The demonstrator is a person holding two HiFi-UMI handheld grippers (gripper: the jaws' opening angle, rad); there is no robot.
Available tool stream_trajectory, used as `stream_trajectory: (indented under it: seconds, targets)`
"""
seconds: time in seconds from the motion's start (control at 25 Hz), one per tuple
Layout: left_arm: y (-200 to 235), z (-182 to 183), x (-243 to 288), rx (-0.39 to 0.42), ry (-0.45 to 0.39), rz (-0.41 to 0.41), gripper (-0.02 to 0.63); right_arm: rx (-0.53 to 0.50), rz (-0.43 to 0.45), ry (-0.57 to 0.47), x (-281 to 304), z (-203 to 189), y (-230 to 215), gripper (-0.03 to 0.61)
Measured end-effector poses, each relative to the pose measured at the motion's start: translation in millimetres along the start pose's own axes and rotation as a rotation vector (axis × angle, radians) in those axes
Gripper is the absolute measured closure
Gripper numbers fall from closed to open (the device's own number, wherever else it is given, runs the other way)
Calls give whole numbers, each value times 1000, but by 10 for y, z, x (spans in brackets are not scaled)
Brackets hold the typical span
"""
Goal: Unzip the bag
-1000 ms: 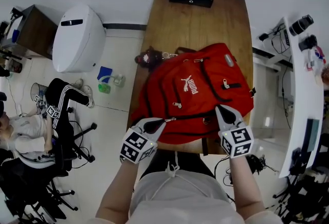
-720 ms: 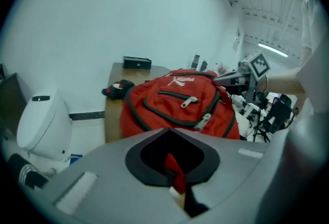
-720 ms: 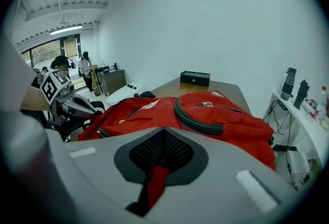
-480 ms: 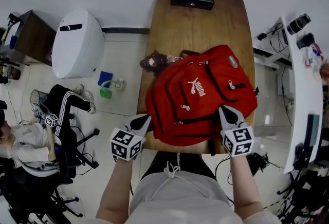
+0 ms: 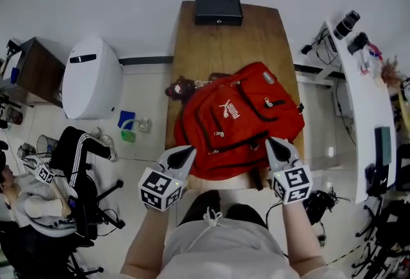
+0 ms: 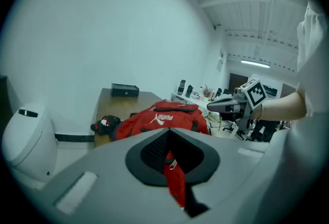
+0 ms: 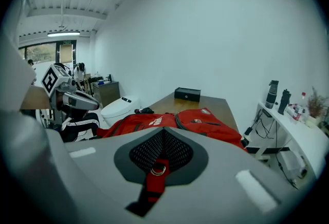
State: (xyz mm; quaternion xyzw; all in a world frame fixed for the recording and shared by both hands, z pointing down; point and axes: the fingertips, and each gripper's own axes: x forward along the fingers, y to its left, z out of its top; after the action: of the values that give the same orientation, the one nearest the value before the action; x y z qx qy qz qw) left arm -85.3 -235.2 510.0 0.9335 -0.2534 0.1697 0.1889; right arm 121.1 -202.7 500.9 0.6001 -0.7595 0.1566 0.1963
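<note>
A red backpack (image 5: 237,118) lies on the wooden table (image 5: 224,47), its front pockets facing up. My left gripper (image 5: 184,156) sits at the bag's near left edge. In the left gripper view its jaws are shut on a red tab with a small metal piece (image 6: 172,165), and the backpack (image 6: 154,117) lies beyond. My right gripper (image 5: 275,145) sits at the bag's near right edge. In the right gripper view it is shut on a red strap with a metal ring (image 7: 158,170). The bag's main zip line is not clear from here.
A black box (image 5: 219,11) stands at the table's far end. A dark plush charm (image 5: 179,89) hangs off the bag at the table's left edge. A white rounded machine (image 5: 90,79) stands on the floor at left, near a seated person (image 5: 38,188). A white desk (image 5: 359,98) runs along the right.
My left gripper swung out to the left of the bag's corner, then came back to its near left edge. The right gripper kept its hold at the near right edge.
</note>
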Motion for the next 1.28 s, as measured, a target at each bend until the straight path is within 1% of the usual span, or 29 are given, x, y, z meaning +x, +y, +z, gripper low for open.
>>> stream_trajectory:
  seconds: [0.2, 0.36, 0.52, 0.72, 0.84, 0.96, 1.08, 1.16, 1.28]
  targets:
    - [-410, 205, -227, 64, -66, 20, 607, -10, -4, -53, -492, -44, 43, 571]
    - [-806, 194, -454, 87, -101, 55, 607, -14, 25, -89, -916, -174, 130, 571]
    - [-1300, 75, -634, 78, -141, 79, 607, -21, 54, -100, -1368, -396, 189, 571]
    - [-2023, -127, -866, 89, -202, 94, 607, -32, 91, -92, -1960, -802, 290, 571]
    - [-2378, -292, -1009, 89, -232, 112, 607, -29, 116, -91, -2274, -1044, 366, 571]
    - [-2697, -424, -1161, 88, -258, 121, 607, -31, 130, -82, -2563, -1182, 429, 571]
    - [-2949, -485, -1341, 109, -269, 108, 607, -28, 143, -117, -2814, -1172, 555, 571]
    - [-3077, -478, -1459, 148, -279, 83, 607, -34, 150, -151, -2962, -1129, 676, 571]
    - [-3205, -401, -1632, 205, -317, 32, 607, -46, 145, -199, -3119, -1025, 867, 571]
